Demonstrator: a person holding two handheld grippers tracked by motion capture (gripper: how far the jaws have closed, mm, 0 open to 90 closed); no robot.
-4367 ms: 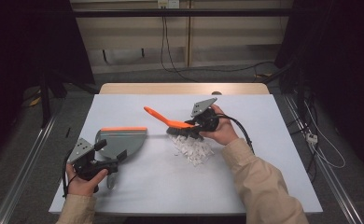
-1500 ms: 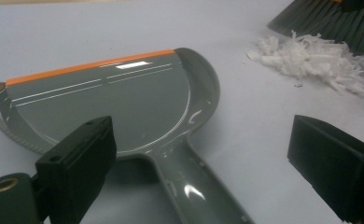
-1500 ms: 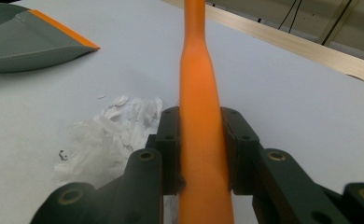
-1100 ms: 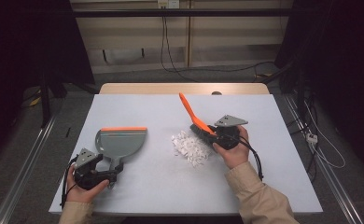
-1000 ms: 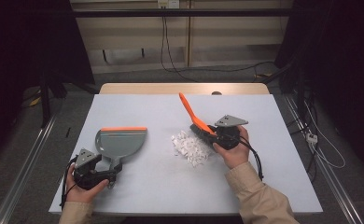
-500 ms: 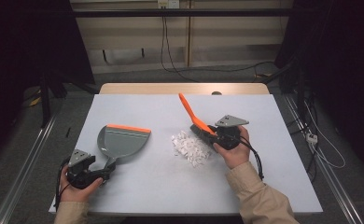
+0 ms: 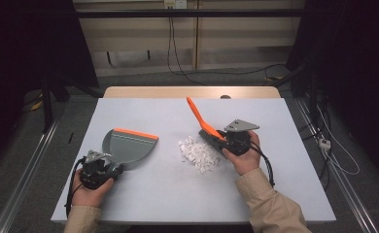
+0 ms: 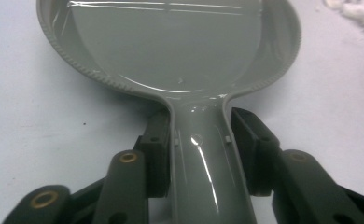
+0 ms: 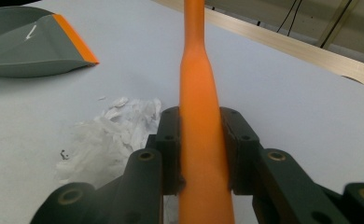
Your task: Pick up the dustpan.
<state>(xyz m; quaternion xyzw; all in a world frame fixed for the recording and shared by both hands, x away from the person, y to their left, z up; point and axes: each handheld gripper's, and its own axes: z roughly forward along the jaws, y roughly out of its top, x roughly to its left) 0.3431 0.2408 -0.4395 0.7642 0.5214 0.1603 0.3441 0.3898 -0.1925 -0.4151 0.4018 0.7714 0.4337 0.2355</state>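
Two claws: left claw [image 8: 199, 154] just closed on one dustpan [image 7: 129, 146], right claw [image 9: 201, 154] grips one brush [image 7: 203, 121], one paper pile [image 7: 199, 153].

Grey dustpan [image 7: 129, 147], orange brush [image 7: 203, 122], white scraps [image 7: 198, 153]

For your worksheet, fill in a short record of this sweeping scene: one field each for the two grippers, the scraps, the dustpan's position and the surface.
left gripper: jaws have just closed on the grey dustpan handle
right gripper: jaws shut on the orange brush handle
paper scraps: white heap between dustpan and brush
dustpan position: flat, orange lip facing away from the person
table: light grey top
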